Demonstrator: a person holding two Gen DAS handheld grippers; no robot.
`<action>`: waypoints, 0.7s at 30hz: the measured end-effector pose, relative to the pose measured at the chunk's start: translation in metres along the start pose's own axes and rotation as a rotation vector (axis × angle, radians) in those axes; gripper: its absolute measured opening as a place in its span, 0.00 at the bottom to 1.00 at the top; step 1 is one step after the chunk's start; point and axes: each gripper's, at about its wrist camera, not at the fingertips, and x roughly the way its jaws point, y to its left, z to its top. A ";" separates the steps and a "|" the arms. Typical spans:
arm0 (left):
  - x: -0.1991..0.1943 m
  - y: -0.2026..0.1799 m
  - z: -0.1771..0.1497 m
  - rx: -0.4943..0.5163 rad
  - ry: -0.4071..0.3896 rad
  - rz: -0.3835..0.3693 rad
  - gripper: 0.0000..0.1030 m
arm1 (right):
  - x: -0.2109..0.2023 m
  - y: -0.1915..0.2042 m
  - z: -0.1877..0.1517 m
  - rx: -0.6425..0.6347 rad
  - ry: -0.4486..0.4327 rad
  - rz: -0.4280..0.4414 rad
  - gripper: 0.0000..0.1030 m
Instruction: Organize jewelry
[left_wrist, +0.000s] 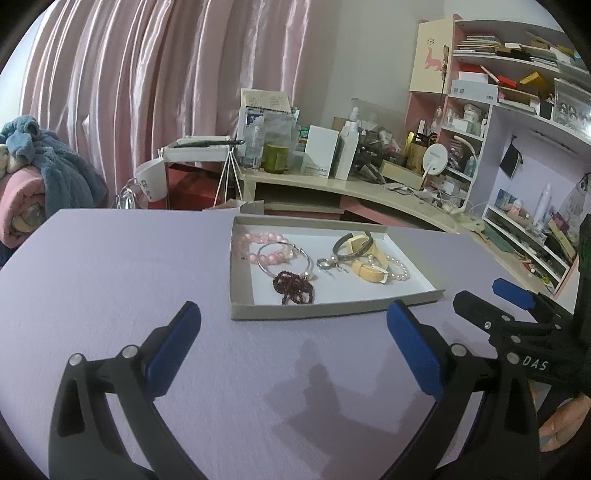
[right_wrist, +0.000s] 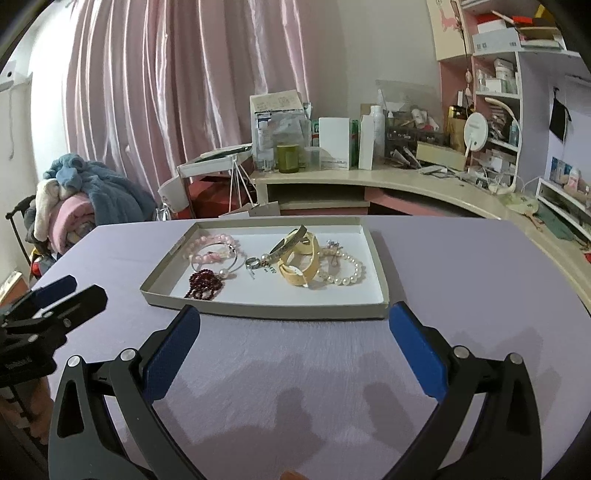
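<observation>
A shallow cardboard tray (left_wrist: 332, 308) (right_wrist: 266, 311) lies on the lilac table. In it lie pink bead bracelets (left_wrist: 255, 242) (right_wrist: 210, 243), a silver bangle (left_wrist: 286, 264) (right_wrist: 236, 263), a dark red bead string (left_wrist: 293, 288) (right_wrist: 205, 284), a silver ring (left_wrist: 325, 263) (right_wrist: 254, 263), a cream strap (left_wrist: 367, 271) (right_wrist: 299, 275) with a dark band, and a pearl bracelet (left_wrist: 399, 271) (right_wrist: 345, 271). My left gripper (left_wrist: 293, 325) is open and empty, short of the tray. My right gripper (right_wrist: 294, 325) is open and empty at the tray's near edge, and shows at right in the left wrist view (left_wrist: 480, 299).
The lilac table (left_wrist: 110, 277) (right_wrist: 461, 277) fills the foreground. Behind it stand a cluttered desk (left_wrist: 332, 184) (right_wrist: 369, 177) with boxes and bottles, pink shelves (left_wrist: 517, 92), a pink curtain (right_wrist: 184, 92) and a pile of blankets (left_wrist: 48, 173) (right_wrist: 81, 199) at left.
</observation>
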 end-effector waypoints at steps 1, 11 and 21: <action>0.000 0.000 -0.001 -0.004 0.005 -0.002 0.98 | -0.001 0.000 -0.001 0.003 0.003 0.001 0.99; -0.014 -0.002 -0.005 -0.015 -0.007 -0.023 0.98 | -0.010 0.000 0.000 0.033 0.001 0.022 0.99; -0.023 -0.003 0.000 -0.011 -0.024 -0.029 0.98 | -0.012 0.001 0.004 0.044 -0.006 0.048 0.99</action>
